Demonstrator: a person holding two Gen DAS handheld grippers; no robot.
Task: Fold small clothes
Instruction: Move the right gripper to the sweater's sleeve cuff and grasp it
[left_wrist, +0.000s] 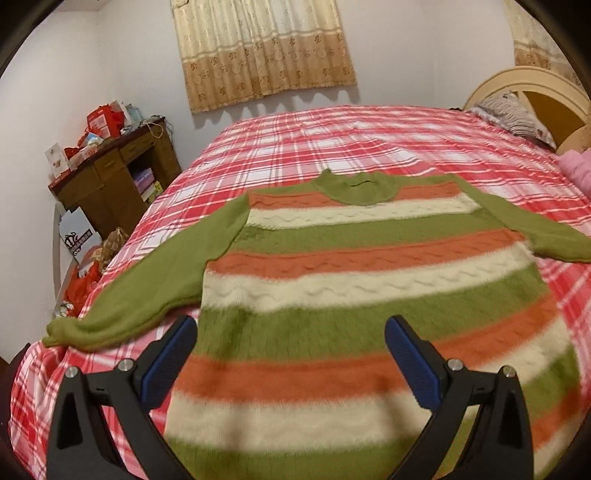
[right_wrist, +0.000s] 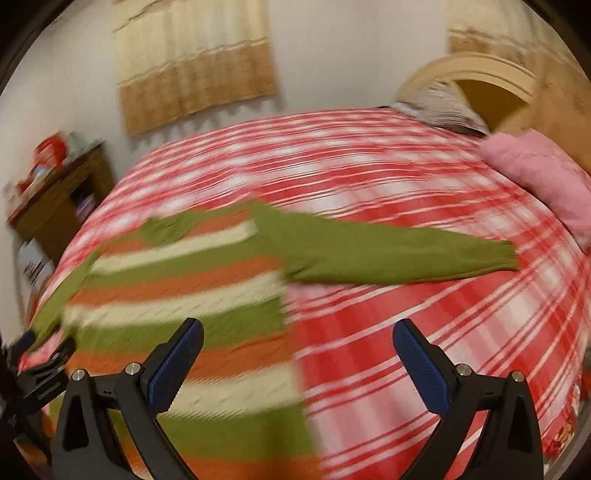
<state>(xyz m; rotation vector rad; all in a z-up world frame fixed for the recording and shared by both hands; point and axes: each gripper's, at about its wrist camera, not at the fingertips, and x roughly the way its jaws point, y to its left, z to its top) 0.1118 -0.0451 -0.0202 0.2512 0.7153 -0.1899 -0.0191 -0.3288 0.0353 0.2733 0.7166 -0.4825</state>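
We hold the left gripper (left_wrist: 290, 363) with fingers spread wide and empty above the striped sweater (left_wrist: 354, 280), which lies flat, sleeves out, by the bed's (left_wrist: 295, 147) near edge, ready for folding. The right gripper (right_wrist: 297, 367), also wide apart and empty, hovers over the sweater's right side edge, likely to reach the outstretched right sleeve (right_wrist: 388, 254).

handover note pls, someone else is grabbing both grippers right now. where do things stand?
Left gripper: open, empty, above the lower body of the sweater.
Right gripper: open, empty, over the sweater's right edge and the plaid bedspread.
Sweater: spread flat on the bed, collar away from you, both green sleeves out to the sides: left sleeve, right sleeve.
Done: laid out only; no fold visible.
Left: fold the sleeves in, then fold the body. Right view is blurred, so recheck before gripping.
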